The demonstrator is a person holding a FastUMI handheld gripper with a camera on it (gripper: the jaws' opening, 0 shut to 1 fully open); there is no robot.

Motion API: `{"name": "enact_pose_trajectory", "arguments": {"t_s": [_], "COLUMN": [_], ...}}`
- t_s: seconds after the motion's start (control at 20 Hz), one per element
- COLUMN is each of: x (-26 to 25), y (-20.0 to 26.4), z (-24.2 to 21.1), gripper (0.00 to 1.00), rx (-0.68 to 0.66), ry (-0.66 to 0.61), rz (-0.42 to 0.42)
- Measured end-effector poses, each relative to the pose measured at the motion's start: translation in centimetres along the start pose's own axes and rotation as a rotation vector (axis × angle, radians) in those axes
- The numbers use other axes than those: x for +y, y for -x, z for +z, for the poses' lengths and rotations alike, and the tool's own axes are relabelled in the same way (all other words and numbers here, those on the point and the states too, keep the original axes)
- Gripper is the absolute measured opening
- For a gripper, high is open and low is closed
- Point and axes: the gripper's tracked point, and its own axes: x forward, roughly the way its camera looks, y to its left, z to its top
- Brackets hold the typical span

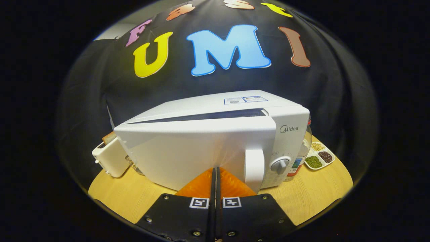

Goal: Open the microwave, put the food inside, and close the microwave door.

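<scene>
On wooden table [315, 195], Midea-branded microwave [215, 148], closed tongs [215, 169] touching door [188, 151]

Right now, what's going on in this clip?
The hand-held gripper, its orange jaws closed together with nothing between them, is pressed up against the door of the white microwave on the round wooden table, beside the door's handle. The door sits slightly ajar. A white toaster stands beside the microwave.
</scene>
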Motion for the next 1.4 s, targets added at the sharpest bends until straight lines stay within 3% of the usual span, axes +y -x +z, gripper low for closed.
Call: {"name": "enact_pose_trajectory", "arguments": {"t_s": [0.35, 0.5, 0.65, 1.05, 1.4], "x": [-0.2, 0.1, 0.7, 3.1, 4.2], "y": [-1.4, -1.9, -0.8, 10.7, 21.7], "z": [0.7, 0.8, 1.0, 3.1, 3.1], "gripper": [0.01, 0.03, 0.02, 0.03, 0.03], "rx": [-0.016, -0.005, -0.013, -0.177, -0.275], "ry": [0.016, -0.040, -0.002, 0.119, 0.145], "rz": [-0.050, -0.040, -0.036, -0.064, -0.092]}}
